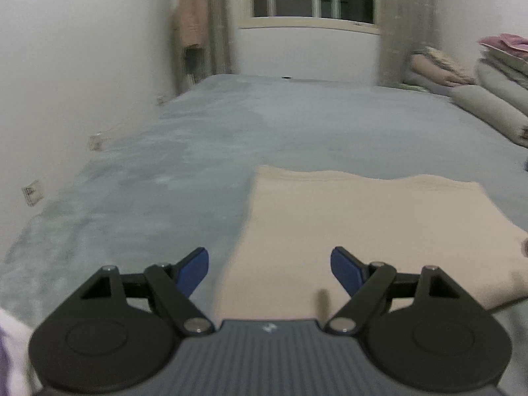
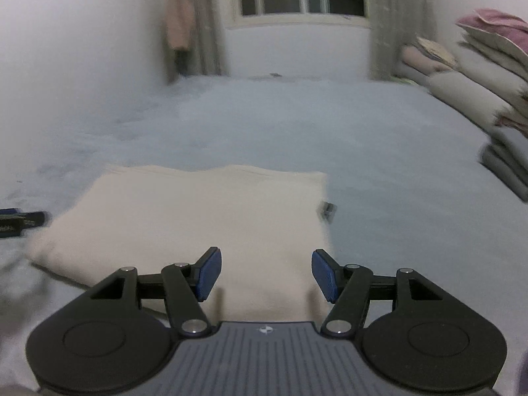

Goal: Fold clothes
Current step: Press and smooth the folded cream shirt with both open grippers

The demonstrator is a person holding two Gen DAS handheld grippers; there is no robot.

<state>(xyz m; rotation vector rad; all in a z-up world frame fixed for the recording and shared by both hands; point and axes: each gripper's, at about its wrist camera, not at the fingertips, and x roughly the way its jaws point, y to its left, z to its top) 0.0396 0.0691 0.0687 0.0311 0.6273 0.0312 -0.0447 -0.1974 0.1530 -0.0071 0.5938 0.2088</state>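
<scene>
A cream garment (image 1: pixel 363 224) lies folded into a flat rectangle on the grey-blue bed cover (image 1: pixel 264 125). My left gripper (image 1: pixel 270 257) hovers open over the garment's near left edge, with nothing between its blue pads. In the right wrist view the same garment (image 2: pixel 204 211) fills the lower middle. My right gripper (image 2: pixel 266 257) hangs open above its near right part, holding nothing. A small dark tag (image 2: pixel 328 209) sticks out at the garment's right edge. Both views are blurred by motion.
Pillows and folded bedding (image 2: pixel 478 92) are stacked along the bed's right side. A white wall (image 1: pixel 66 82) runs along the left. A window and curtains stand at the far end. A white and purple cloth (image 1: pixel 10 346) shows at the lower left corner.
</scene>
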